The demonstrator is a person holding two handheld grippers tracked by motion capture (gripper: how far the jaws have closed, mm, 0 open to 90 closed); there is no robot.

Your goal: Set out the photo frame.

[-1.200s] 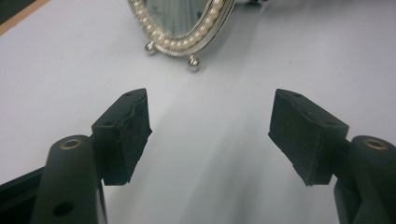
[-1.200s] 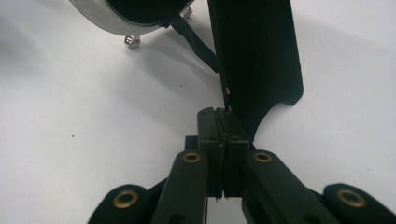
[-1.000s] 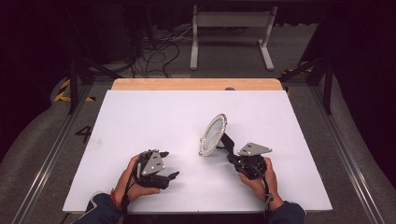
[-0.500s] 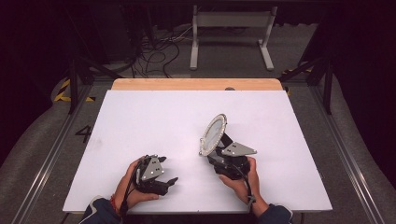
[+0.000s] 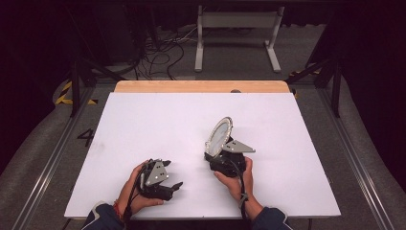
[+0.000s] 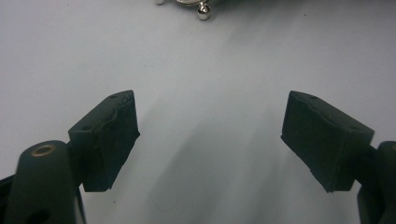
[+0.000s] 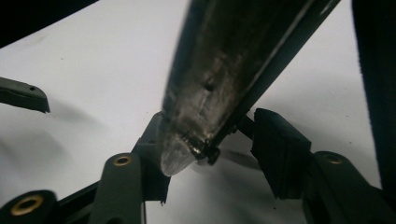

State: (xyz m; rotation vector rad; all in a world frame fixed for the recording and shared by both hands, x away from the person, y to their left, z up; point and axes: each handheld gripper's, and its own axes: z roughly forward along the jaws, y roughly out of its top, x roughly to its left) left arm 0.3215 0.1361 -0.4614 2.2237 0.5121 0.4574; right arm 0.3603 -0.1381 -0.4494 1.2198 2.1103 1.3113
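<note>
The right gripper [image 5: 221, 152] is holding a round silver dish [image 5: 219, 135] by its edge, so the dish is standing up on its side above the white table [image 5: 143, 120], a little right of the middle. In the right gripper view the two black jaws are squeezing the dish's rim [image 7: 187, 149] from both sides, and the dish is rising up and away from them like a wall seen edge-on. The dish is leaning away from the person, with its flat face turned to the left side of the table. The left gripper [image 5: 160, 179] is sitting low near the front edge of the table, and its jaws are spread wide with nothing between them. In the left gripper view a shiny little ball foot [image 6: 203, 11] of the dish is peeking in at the top, straight ahead of the gap. So the dish is lying forward and to the right of the left gripper, near it but not touching. The right hand is the one that has the dish, and the left hand is probably free to reach in and help.
</note>
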